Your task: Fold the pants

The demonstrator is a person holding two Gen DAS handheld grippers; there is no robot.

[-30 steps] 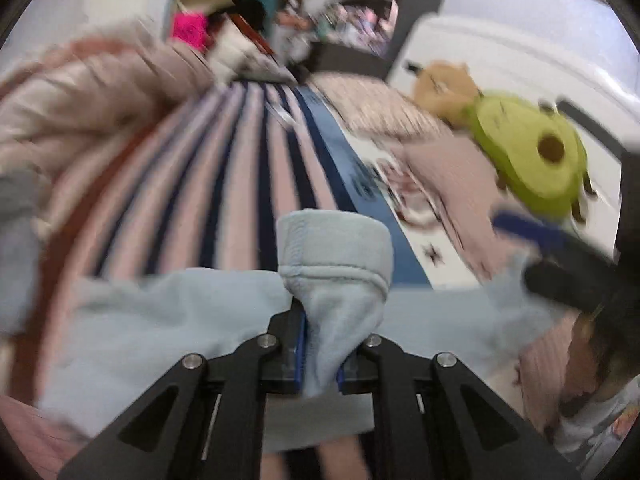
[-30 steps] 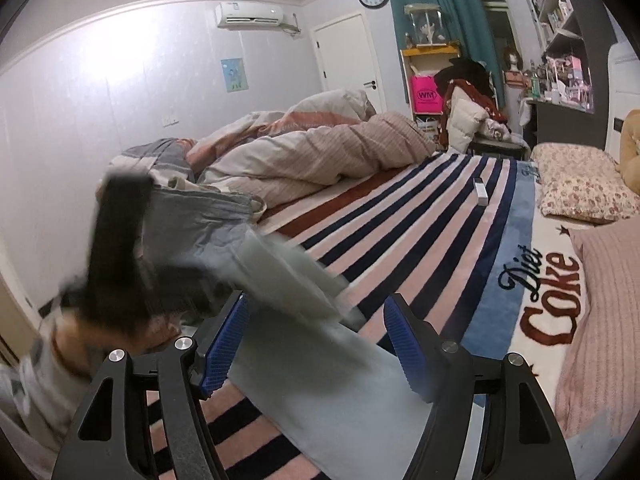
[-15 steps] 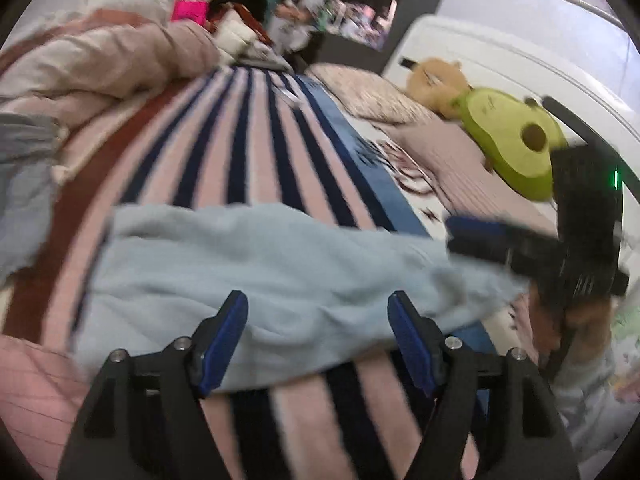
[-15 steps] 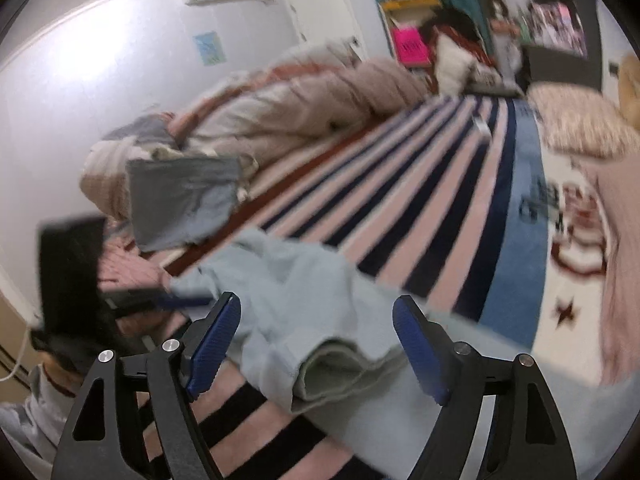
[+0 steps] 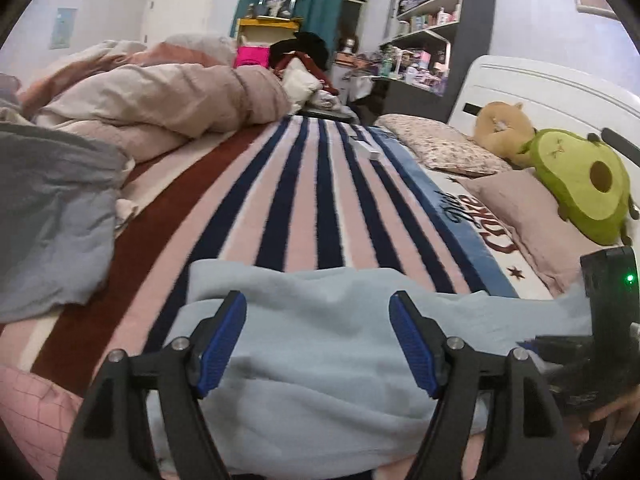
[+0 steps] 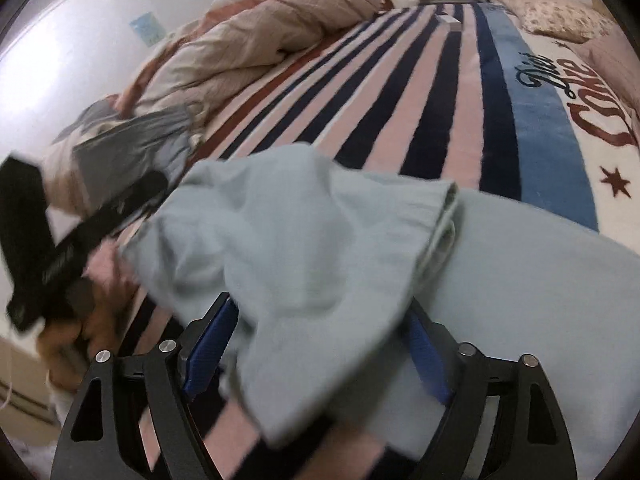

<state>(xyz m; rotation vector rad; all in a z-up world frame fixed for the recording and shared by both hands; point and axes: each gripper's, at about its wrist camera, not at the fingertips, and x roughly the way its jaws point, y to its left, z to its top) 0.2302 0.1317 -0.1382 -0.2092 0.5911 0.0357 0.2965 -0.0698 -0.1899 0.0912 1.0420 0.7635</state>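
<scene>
Across the whole near half of both views lies the striped blanket (image 5: 304, 200), and on it, at the near edge, the pale blue pants (image 5: 320, 360) spread flat from left to right. From my left wrist camera I see the left gripper (image 5: 318, 344) with its blue pads standing wide apart above the cloth, nothing pinched between them; the near end of the pants is cut off by the frame and by the gripper's own arms, so I cannot tell how far the cloth runs toward me. My right wrist camera gives what the left does not: a bunched fold of the pants with a hemmed edge (image 6: 444, 216) heaped up between the fingers of the right gripper (image 6: 316, 344), whose jaws are closing. The cloth drapes over both blue pads and hides much of them, and the picture is smeared, so I cannot make out any press on the fold. Far left, the rumpled duvet (image 5: 160, 100) and a grey garment (image 5: 52, 220) show in both views. Only the left view shows the avocado plush (image 5: 580, 184) at far right, and the right gripper's black body at the right edge, half out of frame. The left gripper appears in the right view as a dark blur (image 6: 60, 232).
</scene>
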